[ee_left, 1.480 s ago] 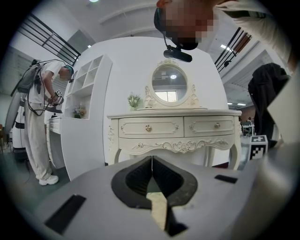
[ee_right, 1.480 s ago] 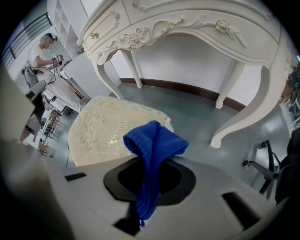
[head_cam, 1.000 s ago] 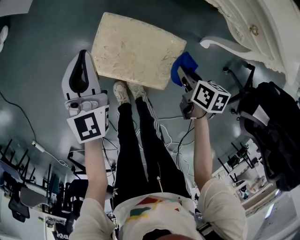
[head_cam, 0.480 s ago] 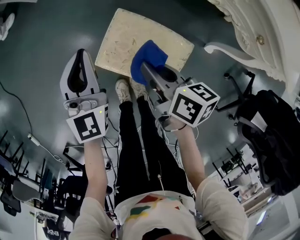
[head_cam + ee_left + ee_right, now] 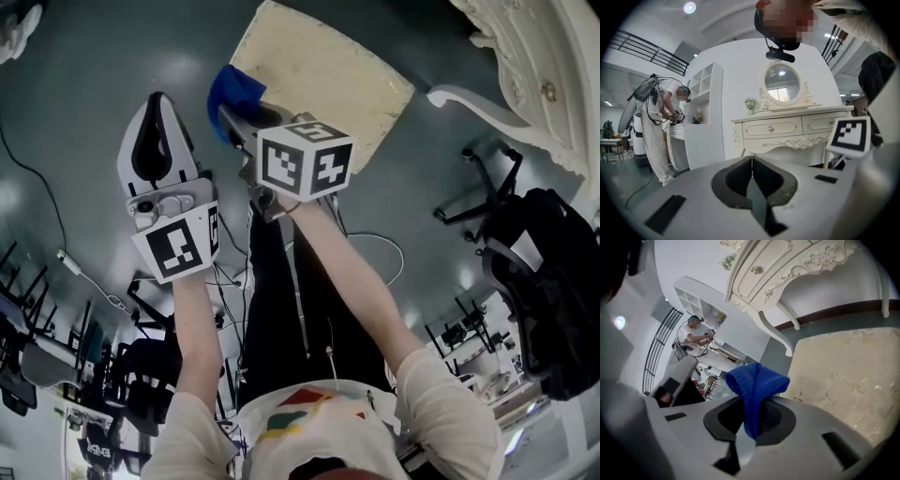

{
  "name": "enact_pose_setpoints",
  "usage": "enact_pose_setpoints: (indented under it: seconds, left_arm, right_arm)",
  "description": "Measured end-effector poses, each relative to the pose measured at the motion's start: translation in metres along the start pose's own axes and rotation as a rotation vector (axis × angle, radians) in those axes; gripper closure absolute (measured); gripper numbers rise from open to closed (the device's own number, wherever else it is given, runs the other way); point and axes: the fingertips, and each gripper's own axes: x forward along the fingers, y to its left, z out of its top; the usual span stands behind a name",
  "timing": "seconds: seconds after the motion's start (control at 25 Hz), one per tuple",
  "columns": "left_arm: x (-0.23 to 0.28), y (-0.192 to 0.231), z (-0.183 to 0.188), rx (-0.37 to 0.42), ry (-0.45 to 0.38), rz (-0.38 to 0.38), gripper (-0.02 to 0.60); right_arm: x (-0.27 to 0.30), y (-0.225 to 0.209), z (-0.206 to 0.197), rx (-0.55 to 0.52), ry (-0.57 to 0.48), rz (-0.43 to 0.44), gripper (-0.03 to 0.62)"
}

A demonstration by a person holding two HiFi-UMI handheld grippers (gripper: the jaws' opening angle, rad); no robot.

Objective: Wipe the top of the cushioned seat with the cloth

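Blue cloth (image 5: 233,88), clamped in the right gripper (image 5: 228,112), has swept from mid-seat to the cushioned seat's (image 5: 328,70) left edge in the head view. In the left gripper view, the left gripper (image 5: 751,164) is closed on nothing. In the right gripper view, the jaws pinch the cloth beside the seat.

Ornate white dresser (image 5: 787,133), grey-green floor (image 5: 89,103)

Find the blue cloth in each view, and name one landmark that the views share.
Head view: cloth upper left of centre, by the corner of the seat.
Left gripper view: not in it.
Right gripper view: centre, held in the right gripper.
Shared landmark: the white dresser, in all three.
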Motion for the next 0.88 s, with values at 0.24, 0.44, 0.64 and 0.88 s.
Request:
enact_pose_setpoints:
  seconds: [0.24, 0.44, 0.64, 0.88]
  left_arm:
    - [-0.005, 0.008, -0.003, 0.000, 0.006, 0.015, 0.577]
    - [-0.003, 0.003, -0.004, 0.000, 0.008, 0.006, 0.577]
    - [0.000, -0.002, -0.005, 0.006, 0.013, -0.010, 0.577]
    - [0.003, -0.010, -0.001, 0.011, 0.007, -0.028, 0.577]
  right_arm:
    - [0.051, -0.029, -0.028, -0.084, 0.112, -0.124, 0.559]
    - [0.053, -0.051, -0.040, -0.083, 0.150, -0.197, 0.559]
    - [0.040, -0.060, -0.043, -0.061, 0.138, -0.211, 0.559]
    - [0.013, -0.075, -0.054, -0.052, 0.131, -0.225, 0.559]
